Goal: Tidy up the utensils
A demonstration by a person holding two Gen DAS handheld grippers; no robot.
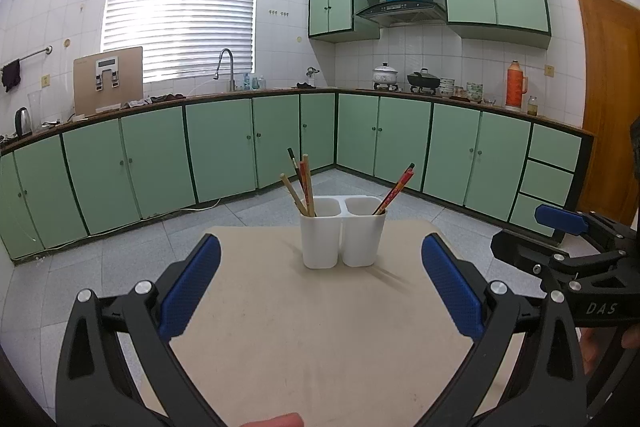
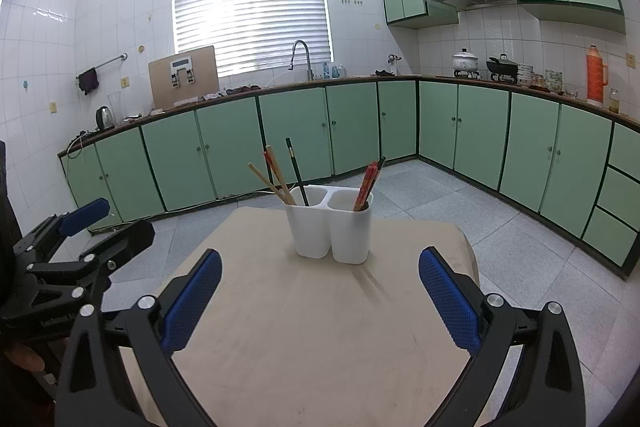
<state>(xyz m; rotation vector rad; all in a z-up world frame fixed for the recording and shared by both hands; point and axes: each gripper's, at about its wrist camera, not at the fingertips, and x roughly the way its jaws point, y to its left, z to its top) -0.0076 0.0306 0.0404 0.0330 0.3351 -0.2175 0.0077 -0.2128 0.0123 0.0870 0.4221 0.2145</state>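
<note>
Both the left gripper [image 1: 320, 291] and right gripper [image 2: 320, 297] are hanging spread wide and empty, and those chopsticks [image 1: 301, 183] in the white holder [image 1: 342, 239] are looking light, stiff and slippery, so I'm guessing pinch near the top ends.

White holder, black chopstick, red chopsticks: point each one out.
white holder [image 1: 320, 247]: left wrist view, front wall of its left compartment.
black chopstick [image 2: 295, 167]: right wrist view, mid-shaft above the left compartment.
red chopsticks [image 1: 397, 191]: left wrist view, mid-shaft above the right compartment.
</note>
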